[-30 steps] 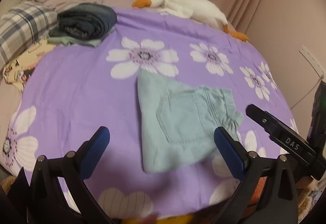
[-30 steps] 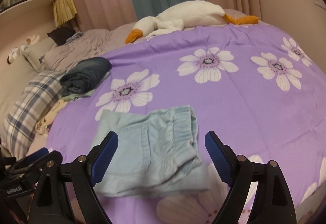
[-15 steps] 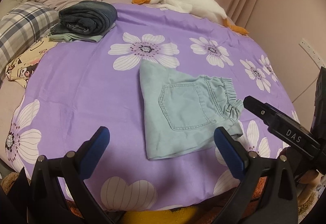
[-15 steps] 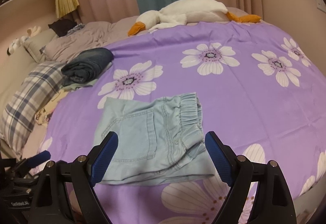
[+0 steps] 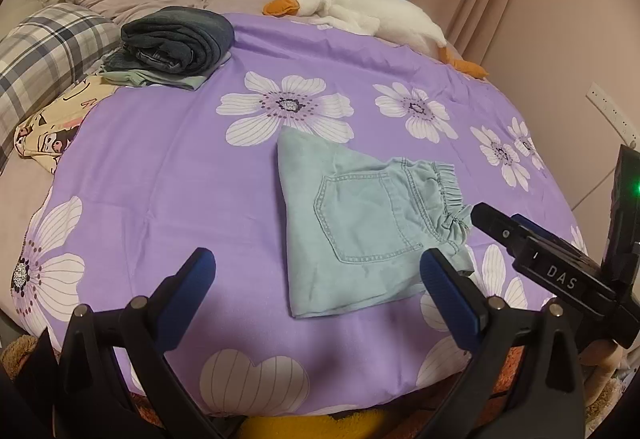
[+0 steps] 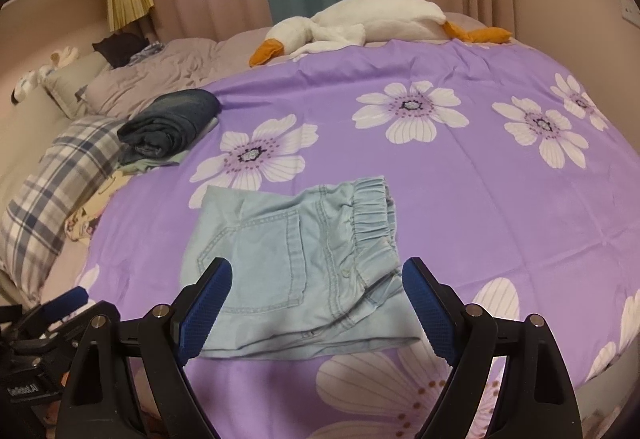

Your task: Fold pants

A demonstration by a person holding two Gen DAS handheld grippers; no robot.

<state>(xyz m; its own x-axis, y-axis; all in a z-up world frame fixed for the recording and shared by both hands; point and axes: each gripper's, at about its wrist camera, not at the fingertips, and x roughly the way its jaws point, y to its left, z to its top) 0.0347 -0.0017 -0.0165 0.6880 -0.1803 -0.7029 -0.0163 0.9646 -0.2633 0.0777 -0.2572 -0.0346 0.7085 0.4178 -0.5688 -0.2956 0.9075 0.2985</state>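
The pale blue shorts (image 6: 296, 271) lay folded on the purple bedspread (image 6: 460, 199), both grippers' jaws spread and empty above them. Soft, light denim (likely limp, not slippery) — best pinched at the gathered waistband (image 6: 370, 207) or a folded corner — through all layers.

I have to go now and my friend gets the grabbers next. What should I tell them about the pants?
Left gripper: open, holding nothing, above the purple floral cover.
Right gripper: open, empty, over the near edge of the light blue pants.
The pants lie folded flat, pocket up, elastic waistband to the right.
Dark folded jeans sit on a pile at the far left.
Left to do: possibly one more fold, then perhaps move the pants to that pile.
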